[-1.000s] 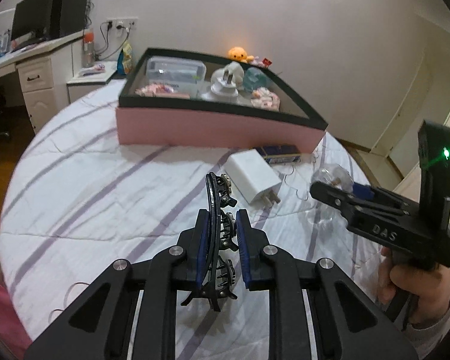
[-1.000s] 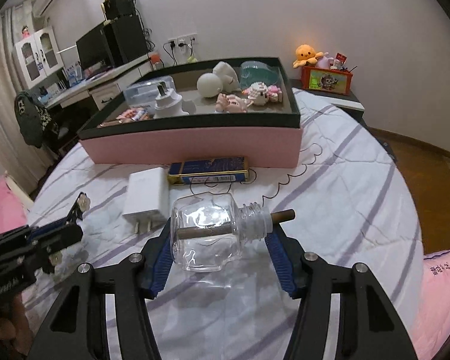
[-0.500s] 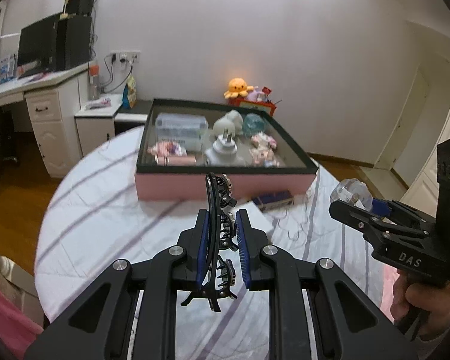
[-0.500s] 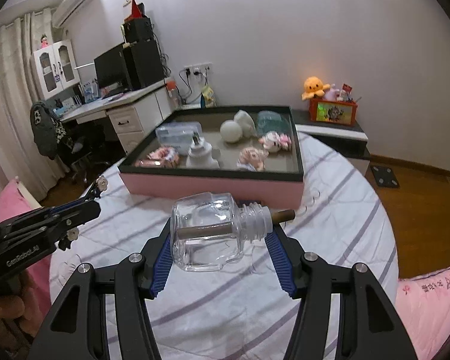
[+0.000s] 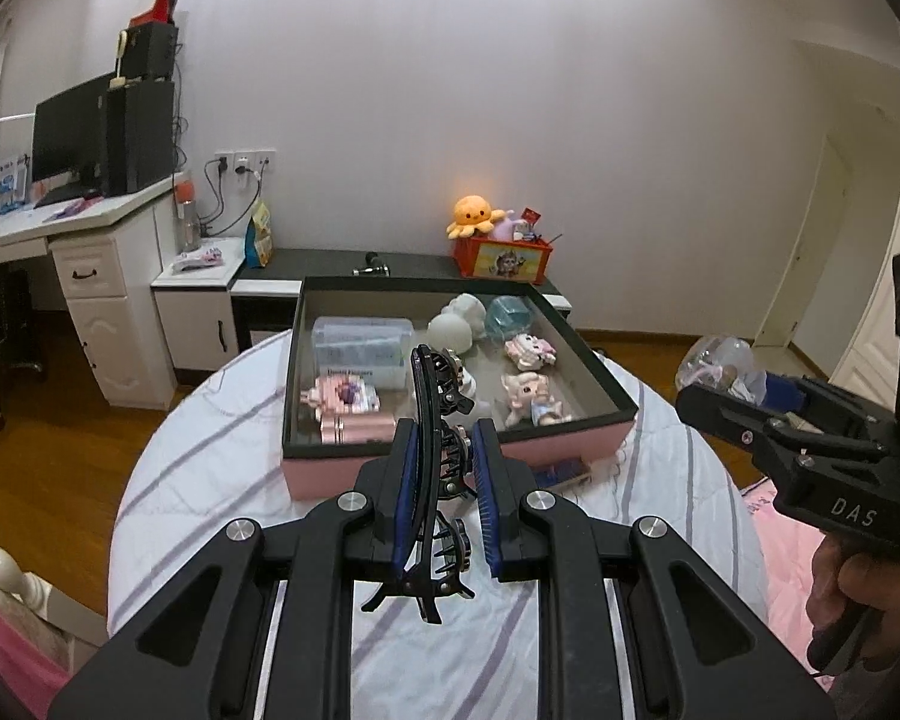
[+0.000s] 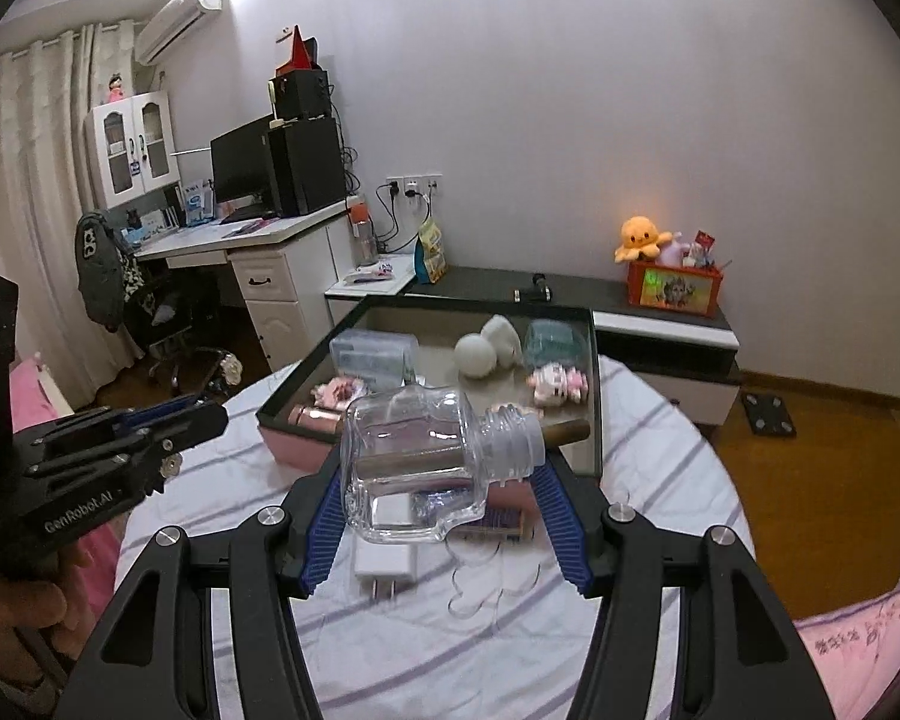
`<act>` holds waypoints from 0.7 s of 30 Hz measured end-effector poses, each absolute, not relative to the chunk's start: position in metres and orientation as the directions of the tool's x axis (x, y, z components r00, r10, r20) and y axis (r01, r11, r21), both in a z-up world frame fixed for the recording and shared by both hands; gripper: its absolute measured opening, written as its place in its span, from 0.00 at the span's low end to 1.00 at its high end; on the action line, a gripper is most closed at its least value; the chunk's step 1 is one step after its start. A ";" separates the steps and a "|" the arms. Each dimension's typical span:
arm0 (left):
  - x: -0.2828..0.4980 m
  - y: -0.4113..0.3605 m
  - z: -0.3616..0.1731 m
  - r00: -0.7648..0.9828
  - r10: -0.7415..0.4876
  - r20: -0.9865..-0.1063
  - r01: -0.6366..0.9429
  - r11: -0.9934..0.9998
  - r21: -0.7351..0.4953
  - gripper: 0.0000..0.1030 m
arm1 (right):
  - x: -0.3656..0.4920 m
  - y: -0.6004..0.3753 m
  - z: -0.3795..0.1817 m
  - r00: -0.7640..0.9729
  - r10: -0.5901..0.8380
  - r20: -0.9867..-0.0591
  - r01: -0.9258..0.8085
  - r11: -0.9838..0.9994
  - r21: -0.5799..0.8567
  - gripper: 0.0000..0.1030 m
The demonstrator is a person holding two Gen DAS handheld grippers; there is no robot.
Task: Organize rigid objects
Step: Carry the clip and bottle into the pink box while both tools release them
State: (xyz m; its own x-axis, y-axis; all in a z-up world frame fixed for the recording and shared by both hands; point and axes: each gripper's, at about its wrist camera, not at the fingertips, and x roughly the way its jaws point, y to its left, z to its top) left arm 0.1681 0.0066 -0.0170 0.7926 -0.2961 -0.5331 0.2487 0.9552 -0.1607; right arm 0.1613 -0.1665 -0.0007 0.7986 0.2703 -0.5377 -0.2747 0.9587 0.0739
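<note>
Left tongs (image 5: 444, 483) pressed together on a black hair clip (image 5: 435, 462), which stands on edge between the blue pads, its teeth facing right, held in the air above the round tabletop (image 5: 210, 462) with its striped white cloth. Right tongs (image 6: 441, 525) pinching a clear glass bottle (image 6: 417, 468) that lies sideways between the pads, neck to the right with a brown stick (image 6: 564, 433) protruding from its mouth; it too is clear of the tabletop. Beyond both, a pink box (image 5: 573, 447) with a dark rim holds a clear plastic case (image 5: 360, 348), a white ball (image 5: 450, 333), small figurines (image 5: 531, 396) and a pink tube (image 5: 357, 429). On the cloth beneath the bottle lie a white charger (image 6: 384, 570) and a dark blue tin (image 6: 498, 522), just in front of the box.
</note>
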 end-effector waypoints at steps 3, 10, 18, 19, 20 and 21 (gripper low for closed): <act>0.180 0.005 -0.013 0.799 -0.290 -0.526 0.247 0.957 -0.152 0.18 | 0.179 -0.167 0.004 0.801 0.273 -0.532 -0.275 0.958 0.077 0.57; 0.229 0.002 -0.006 0.816 -0.266 -0.514 0.230 0.964 -0.133 0.18 | 0.240 -0.179 -0.003 0.788 0.246 -0.564 -0.224 0.968 0.108 0.57; 0.288 -0.004 -0.027 0.782 -0.266 -0.564 0.225 0.964 -0.143 0.18 | 0.290 -0.182 -0.027 0.750 0.231 -0.619 -0.195 0.973 0.126 0.57; 0.292 -0.005 -0.031 0.776 -0.265 -0.573 0.223 0.964 -0.145 0.18 | 0.293 -0.181 -0.030 0.746 0.230 -0.625 -0.194 0.973 0.127 0.57; 0.297 -0.007 -0.035 0.771 -0.265 -0.579 0.221 0.964 -0.147 0.18 | 0.297 -0.180 -0.033 0.741 0.230 -0.631 -0.193 0.973 0.127 0.57; 0.302 -0.007 -0.040 0.764 -0.265 -0.588 0.218 0.964 -0.151 0.18 | 0.301 -0.180 -0.036 0.737 0.230 -0.636 -0.193 0.973 0.129 0.58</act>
State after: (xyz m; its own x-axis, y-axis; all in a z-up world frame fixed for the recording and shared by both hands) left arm 0.3017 -0.0073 -0.0402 0.7644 -0.2651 -0.5878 0.2183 0.9641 -0.1509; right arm 0.3010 -0.1801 -0.0355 0.7368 0.2301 -0.6357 -0.1926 0.9728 0.1289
